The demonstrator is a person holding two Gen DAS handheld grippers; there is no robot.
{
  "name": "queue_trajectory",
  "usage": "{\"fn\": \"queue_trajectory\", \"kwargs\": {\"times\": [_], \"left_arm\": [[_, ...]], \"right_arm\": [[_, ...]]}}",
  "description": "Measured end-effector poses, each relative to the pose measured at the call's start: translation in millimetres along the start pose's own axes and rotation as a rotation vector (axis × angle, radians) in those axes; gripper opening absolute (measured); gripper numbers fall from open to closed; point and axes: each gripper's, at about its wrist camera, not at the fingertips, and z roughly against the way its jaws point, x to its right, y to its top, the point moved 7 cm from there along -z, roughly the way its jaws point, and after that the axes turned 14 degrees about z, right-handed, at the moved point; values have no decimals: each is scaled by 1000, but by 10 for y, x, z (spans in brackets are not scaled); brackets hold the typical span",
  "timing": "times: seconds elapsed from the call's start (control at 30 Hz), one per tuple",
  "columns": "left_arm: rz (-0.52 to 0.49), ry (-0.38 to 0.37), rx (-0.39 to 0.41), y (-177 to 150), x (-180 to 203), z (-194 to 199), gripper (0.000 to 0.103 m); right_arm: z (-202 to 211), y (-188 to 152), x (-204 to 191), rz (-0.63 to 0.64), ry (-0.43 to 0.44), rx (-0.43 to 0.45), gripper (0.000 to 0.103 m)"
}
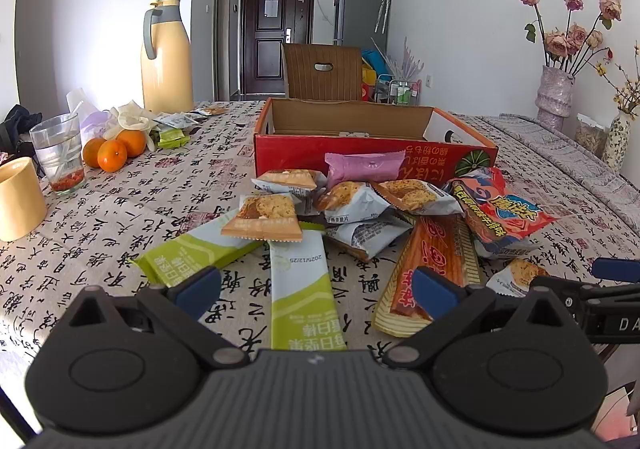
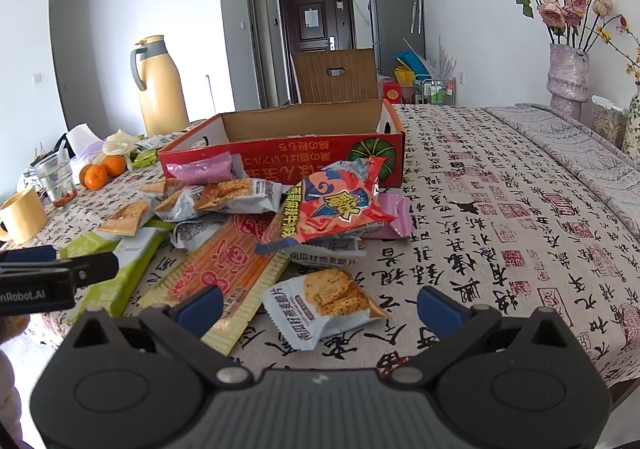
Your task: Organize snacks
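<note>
Snack packets lie heaped on the surface just in front of the red cardboard box, which stands open with nothing visible inside. A pink packet leans against the box's front wall. In front of the box sit several cracker packets, two green-and-white bars, a long orange striped pack and a red chip bag, overlapping one another. One cracker packet lies apart from the heap, on the side farthest from the box.

The left tool hangs above the near end of one green-and-white bar, its blue pads spread wide and gripping nothing. The right tool is likewise spread wide, with the lone cracker packet between its pads; whether they touch it I cannot tell.

Left of the box stand a yellow thermos jug, three oranges, a drinking glass and a yellow mug. Right of the box, a vase of dried roses stands at the wall.
</note>
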Motion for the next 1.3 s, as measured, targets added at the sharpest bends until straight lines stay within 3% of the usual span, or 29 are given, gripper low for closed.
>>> {"fn": "queue_trajectory", "kwargs": {"times": [1.3], "left_arm": [[16, -1, -7, -24, -7, -17, 103]], "right_arm": [[-14, -56, 27, -4, -1, -11, 103]]}}
